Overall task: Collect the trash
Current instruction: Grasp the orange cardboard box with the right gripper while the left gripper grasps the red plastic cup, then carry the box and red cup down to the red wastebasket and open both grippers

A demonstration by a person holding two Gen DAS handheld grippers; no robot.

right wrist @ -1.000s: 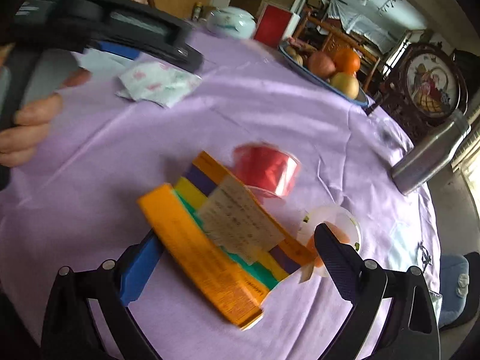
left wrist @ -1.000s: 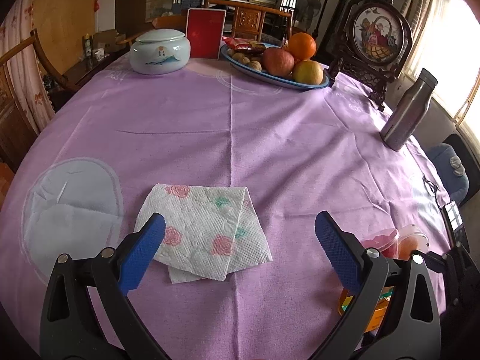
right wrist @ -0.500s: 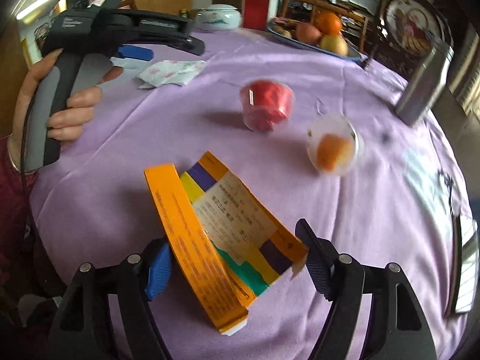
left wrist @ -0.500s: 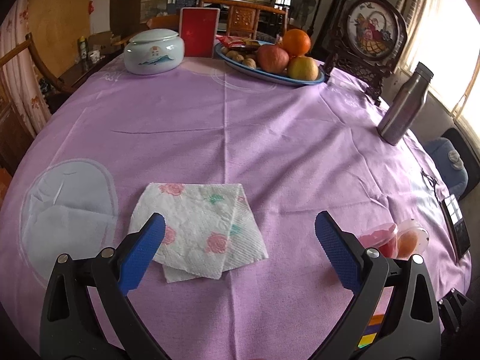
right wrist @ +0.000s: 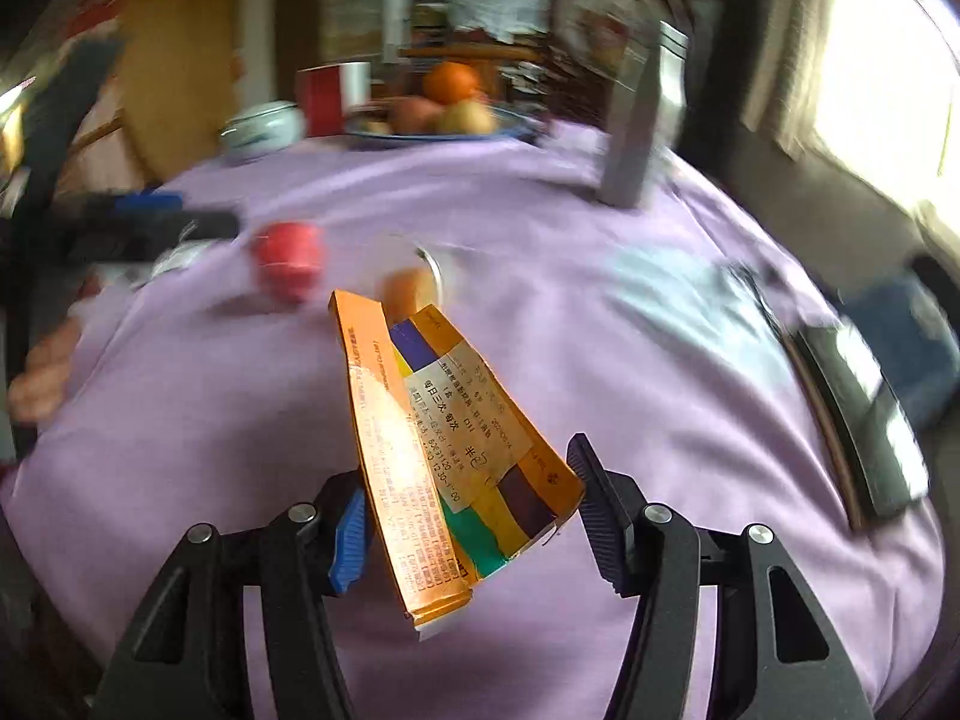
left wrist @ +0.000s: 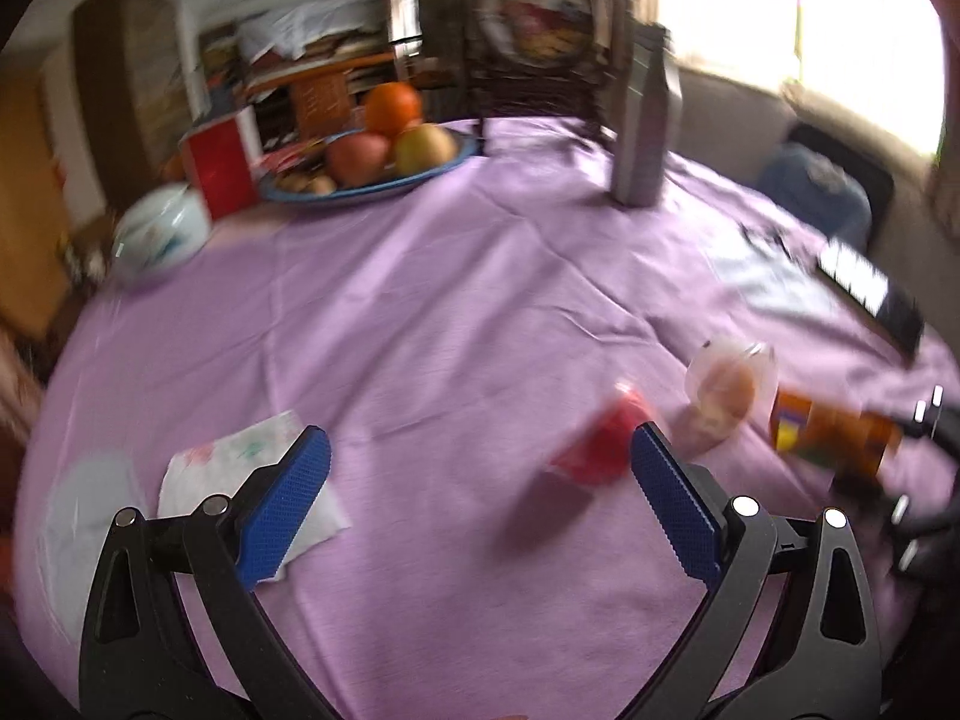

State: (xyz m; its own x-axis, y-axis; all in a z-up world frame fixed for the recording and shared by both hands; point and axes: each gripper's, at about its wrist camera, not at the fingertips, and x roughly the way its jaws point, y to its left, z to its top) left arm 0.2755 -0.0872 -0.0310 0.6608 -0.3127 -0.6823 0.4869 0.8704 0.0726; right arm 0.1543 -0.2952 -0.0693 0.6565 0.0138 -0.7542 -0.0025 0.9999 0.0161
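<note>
Your right gripper [right wrist: 468, 516] is closing, with the orange carton [right wrist: 444, 450] between its jaws. The left pad lies against the carton's narrow orange side; the right pad stands just beside the flattened face, and contact there cannot be confirmed. The carton's far end tilts up and away from you, hiding part of the clear cup with orange contents [right wrist: 414, 282] beyond it.

Your left gripper [left wrist: 480, 480] has its jaws wide apart with nothing between them, only bare purple tablecloth [left wrist: 420, 300]. The red cup [left wrist: 600, 444] lies on its side just ahead of the right finger, which cuts off its near edge. The floral napkin [left wrist: 240, 462] lies partly under the left finger, its near corner hidden. The clear cup [left wrist: 729, 384] sits ahead and to the right, beside the red one.

Open cloth runs from the left gripper's jaws far ahead to the steel bottle [left wrist: 645, 126] and the fruit plate [left wrist: 372, 180]. To the right, the table edge is close: a dark phone-like slab [left wrist: 870, 288] lies at it, past a pale patch on the cloth. To the left, the cloth falls away beyond the napkin.

Both views are smeared by motion. The cups' outlines, the white lidded jar [left wrist: 159, 234] and the red box [left wrist: 219, 162] are soft. In the left view the carton [left wrist: 834, 432] appears at the right margin, its holder cut off.
</note>
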